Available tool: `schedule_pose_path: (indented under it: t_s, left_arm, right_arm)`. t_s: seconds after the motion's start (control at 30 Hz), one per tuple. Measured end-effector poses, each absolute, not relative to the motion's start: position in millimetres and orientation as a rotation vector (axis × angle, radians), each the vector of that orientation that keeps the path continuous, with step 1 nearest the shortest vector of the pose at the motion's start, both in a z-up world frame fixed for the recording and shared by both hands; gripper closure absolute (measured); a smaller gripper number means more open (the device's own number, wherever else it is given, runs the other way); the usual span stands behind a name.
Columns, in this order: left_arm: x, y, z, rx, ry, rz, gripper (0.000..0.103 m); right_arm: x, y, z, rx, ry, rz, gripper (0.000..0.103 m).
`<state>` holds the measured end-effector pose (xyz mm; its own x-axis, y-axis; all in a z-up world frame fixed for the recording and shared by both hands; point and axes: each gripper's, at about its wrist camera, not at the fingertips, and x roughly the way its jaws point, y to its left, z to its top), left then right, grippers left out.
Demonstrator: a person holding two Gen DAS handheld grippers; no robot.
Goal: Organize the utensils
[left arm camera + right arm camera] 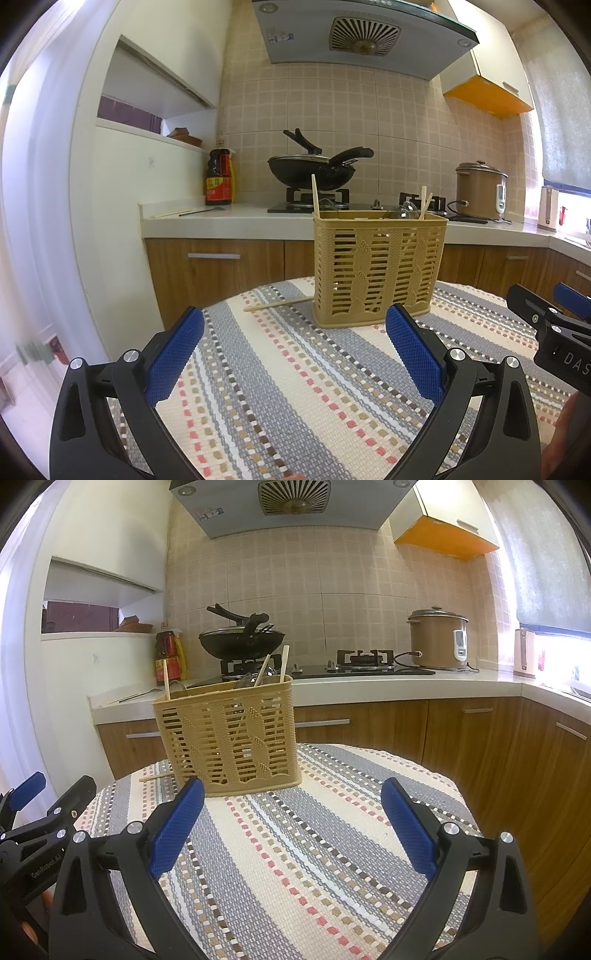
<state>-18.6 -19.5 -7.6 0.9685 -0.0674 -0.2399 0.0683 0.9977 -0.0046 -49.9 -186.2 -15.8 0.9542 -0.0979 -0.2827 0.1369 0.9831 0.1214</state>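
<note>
Chopstick (pixel 275 304) lies flat on the striped desk (pixel 295 387), just left of the basket (pixel 378 269), its long axis running left to right; the left gripper (pixel 293 354) sits nearer. Both grippers' fingers stand apart and empty; the right gripper (pixel 291 827) faces the basket's right half.

A basket (pixel 378 267) stood on the cloth (pixel 295 387) at twelve o'clock, chopsticks (pixel 315 195) and spoons inside; one chopstick (pixel 275 304) lay at its nine o'clock.

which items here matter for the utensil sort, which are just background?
Job:
utensil basket
loose chopstick lying on the striped cloth
chopsticks standing in the basket

Background:
wok
rice cooker
sauce bottle
range hood
</note>
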Motion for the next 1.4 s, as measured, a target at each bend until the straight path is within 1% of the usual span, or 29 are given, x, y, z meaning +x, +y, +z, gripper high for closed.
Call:
schedule_pose_path:
  t_s: [1.4]
  left_arm:
    - [-23.3, -19.6, -5.5, 0.010, 0.234, -0.072, 0.007]
  right_arm:
    - [-46.4, -185.8, -19.6, 0.143, 0.296, -0.124, 0.009]
